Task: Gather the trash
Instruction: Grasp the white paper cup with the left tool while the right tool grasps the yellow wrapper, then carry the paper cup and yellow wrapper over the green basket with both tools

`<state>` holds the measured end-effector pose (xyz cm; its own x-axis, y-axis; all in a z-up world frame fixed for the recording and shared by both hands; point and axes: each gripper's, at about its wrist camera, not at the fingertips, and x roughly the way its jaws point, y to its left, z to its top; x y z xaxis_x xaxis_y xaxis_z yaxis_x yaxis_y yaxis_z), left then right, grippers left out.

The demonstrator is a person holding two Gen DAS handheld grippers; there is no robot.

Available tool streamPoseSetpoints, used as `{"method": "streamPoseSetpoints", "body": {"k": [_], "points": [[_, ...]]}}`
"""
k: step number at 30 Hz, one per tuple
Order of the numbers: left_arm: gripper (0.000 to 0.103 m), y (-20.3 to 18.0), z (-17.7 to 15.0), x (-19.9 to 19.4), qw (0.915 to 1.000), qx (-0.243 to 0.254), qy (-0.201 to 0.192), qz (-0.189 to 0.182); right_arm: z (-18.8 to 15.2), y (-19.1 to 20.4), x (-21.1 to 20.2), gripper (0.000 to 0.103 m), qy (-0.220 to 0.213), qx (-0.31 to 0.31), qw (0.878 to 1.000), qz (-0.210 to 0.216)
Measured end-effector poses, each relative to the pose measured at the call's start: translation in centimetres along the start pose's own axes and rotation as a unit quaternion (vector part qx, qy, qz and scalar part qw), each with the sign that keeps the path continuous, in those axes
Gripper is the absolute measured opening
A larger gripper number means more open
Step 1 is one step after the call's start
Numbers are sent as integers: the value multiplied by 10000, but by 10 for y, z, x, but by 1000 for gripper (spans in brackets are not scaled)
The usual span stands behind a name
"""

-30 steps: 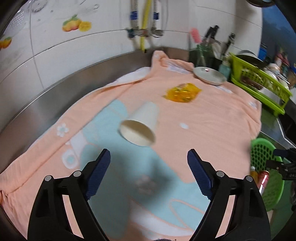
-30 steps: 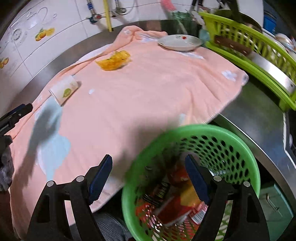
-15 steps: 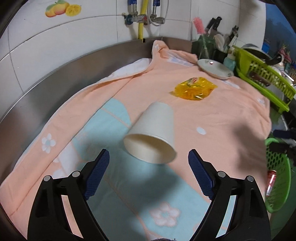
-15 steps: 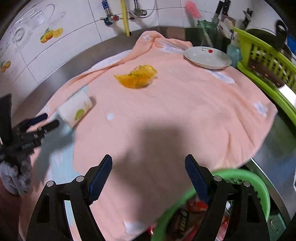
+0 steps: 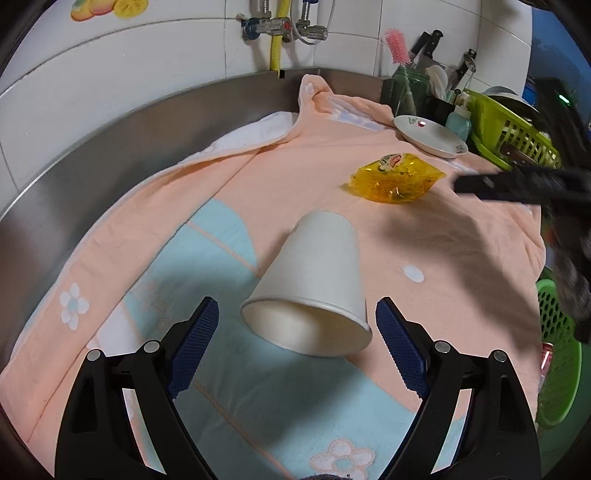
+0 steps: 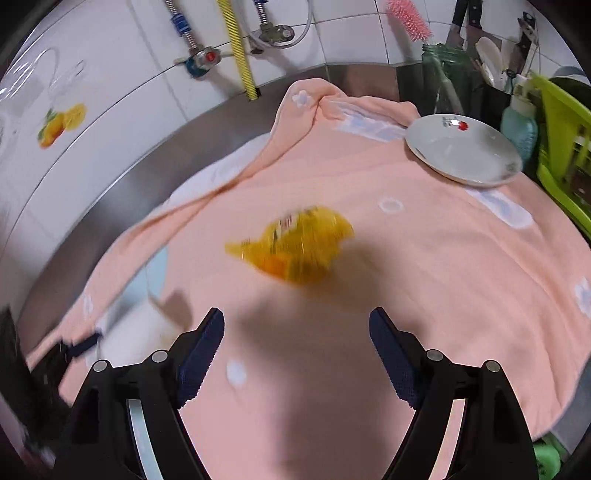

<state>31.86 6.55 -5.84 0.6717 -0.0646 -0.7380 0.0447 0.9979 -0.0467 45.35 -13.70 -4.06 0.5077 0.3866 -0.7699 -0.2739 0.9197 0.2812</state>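
Observation:
A white paper cup [image 5: 314, 280] lies on its side on the peach towel [image 5: 295, 162], its mouth toward me. My left gripper [image 5: 297, 332] is open, and the cup's rim sits just between its fingertips without touching. A yellow snack wrapper [image 5: 397, 179] lies further back; it also shows, blurred, in the right wrist view [image 6: 295, 247]. My right gripper [image 6: 295, 343] is open and empty, just short of the wrapper. It appears in the left wrist view [image 5: 517, 184] as a dark blur at the right. The green trash basket [image 5: 557, 354] is at the right edge.
A white plate [image 6: 461, 151] rests on the towel at the back right. A green dish rack [image 5: 509, 129] and a jar of utensils [image 5: 406, 88] stand behind it. A steel counter rim [image 5: 110, 147] and a tiled wall with taps [image 5: 280, 26] close off the back.
My left gripper has moved forward until the cup's rim sits between its fingers. My right gripper has swung away from the green basket, across the towel, toward the yellow wrapper.

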Motion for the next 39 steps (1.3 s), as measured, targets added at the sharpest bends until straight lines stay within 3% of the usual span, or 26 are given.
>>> {"method": "streamPoseSetpoints", "body": {"k": [9, 13, 18, 21, 27, 39], "points": [[84, 12, 1, 5, 9996, -237, -33, -172, 33, -21, 54, 77, 30, 1133, 9932, 247], [82, 11, 2, 4, 9997, -143, -67, -173, 33, -24, 75, 68, 182, 1304, 9910, 243], [72, 8, 4, 6, 9996, -62, -61, -255, 29, -17, 80, 52, 186, 1187, 9924, 261], [71, 6, 2, 7, 9996, 7, -81, -266, 26, -14, 76, 39, 164, 1135, 9926, 394], [68, 2, -1, 1, 9995, 92, -159, -252, 12, -6, 59, 28, 124, 974, 9942, 429], [67, -12, -19, -37, 9985, 20, -198, -505, -46, 0, -28, 26, -85, 689, 9959, 572]]}}
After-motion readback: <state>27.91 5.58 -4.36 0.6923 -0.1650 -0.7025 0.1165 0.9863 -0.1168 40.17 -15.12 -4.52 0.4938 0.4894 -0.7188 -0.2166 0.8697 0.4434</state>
